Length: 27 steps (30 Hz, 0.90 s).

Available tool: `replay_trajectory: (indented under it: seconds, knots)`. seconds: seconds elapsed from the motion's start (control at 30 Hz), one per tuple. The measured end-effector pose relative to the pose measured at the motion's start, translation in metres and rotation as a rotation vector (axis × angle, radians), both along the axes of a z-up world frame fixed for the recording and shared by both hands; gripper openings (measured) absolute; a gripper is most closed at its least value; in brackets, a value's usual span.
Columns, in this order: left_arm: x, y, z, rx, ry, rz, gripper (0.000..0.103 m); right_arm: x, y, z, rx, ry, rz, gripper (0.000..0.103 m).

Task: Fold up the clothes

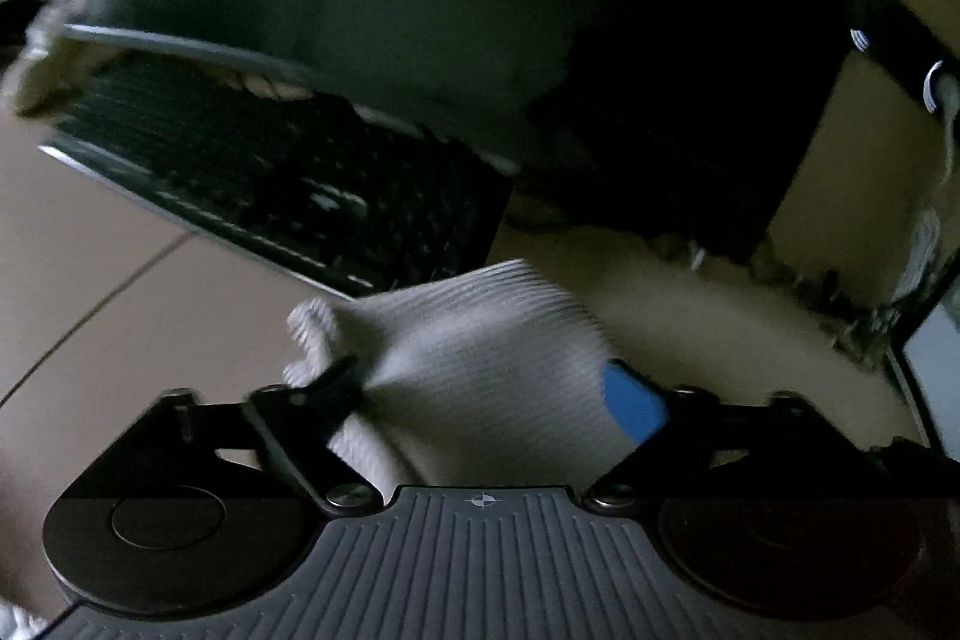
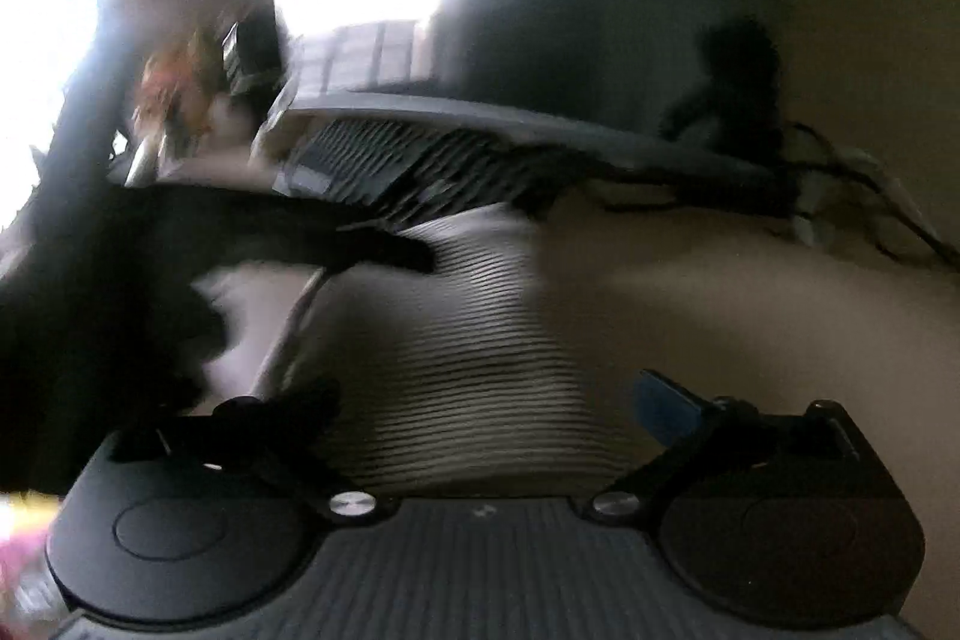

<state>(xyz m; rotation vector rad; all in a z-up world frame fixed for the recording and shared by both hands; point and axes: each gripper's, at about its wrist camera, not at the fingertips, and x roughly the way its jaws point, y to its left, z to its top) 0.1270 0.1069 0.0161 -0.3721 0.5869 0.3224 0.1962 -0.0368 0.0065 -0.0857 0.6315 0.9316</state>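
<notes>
Cloth (image 1: pixel 480 370), one white ribbed piece, lies on the bench (image 1: pixel 90 280) just near of the single laptop (image 1: pixel 270 172), between the wide-open jaws of both grippers. Left gripper (image 1: pixel 498 388) and right gripper (image 2: pixel 498 400) grip nothing. Judged step: release after a fold. Withdraw both clear without snagging the ribbing.

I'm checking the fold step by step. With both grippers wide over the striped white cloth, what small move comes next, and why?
Probably lower the left gripper and close it on the striped cloth. Both the left and the right gripper stand open, gripping nothing, and the cloth lies loose on the tan table near the laptop.
</notes>
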Motion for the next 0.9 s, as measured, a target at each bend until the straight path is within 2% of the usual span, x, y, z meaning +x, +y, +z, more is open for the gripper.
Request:
replay_trajectory:
  seconds: [0.07,0.13,0.17,0.23,0.3,0.4,0.5,0.7,0.83,0.9]
  knots:
    - [-0.032,-0.034,0.009,0.067,-0.029,0.071,0.103,0.007,-0.032,0.004,0.041,0.028,-0.033,0.103]
    - [-0.062,-0.071,0.011,0.126,-0.038,0.16,0.103,0.007,-0.057,0.001,0.045,0.002,-0.013,0.103]
    - [-0.076,-0.092,0.008,0.132,-0.026,0.232,0.103,0.006,-0.069,-0.001,0.043,-0.014,0.0,0.103]
    - [-0.102,-0.13,-0.001,0.08,-0.031,0.362,0.103,0.006,-0.088,-0.006,0.028,-0.042,0.025,0.103]
    - [-0.119,-0.158,-0.013,0.04,-0.05,0.433,0.103,0.001,-0.108,-0.012,0.02,-0.069,0.062,0.103]
    - [-0.128,-0.196,-0.031,0.101,-0.019,0.524,0.103,-0.011,-0.131,-0.026,0.052,-0.111,0.055,0.103]
    - [-0.134,-0.225,-0.037,0.159,0.05,0.553,0.103,-0.03,-0.154,-0.045,0.096,-0.201,0.021,0.103]
    - [-0.154,-0.248,-0.035,0.173,0.016,0.606,0.103,-0.051,-0.173,-0.059,0.168,-0.382,0.062,0.103]
    - [-0.16,-0.249,-0.037,0.178,0.007,0.626,0.103,-0.052,-0.177,-0.068,0.182,-0.375,0.087,0.103]
    - [-0.159,-0.244,-0.04,0.151,0.019,0.637,0.103,-0.053,-0.178,-0.071,0.188,-0.369,0.089,0.103]
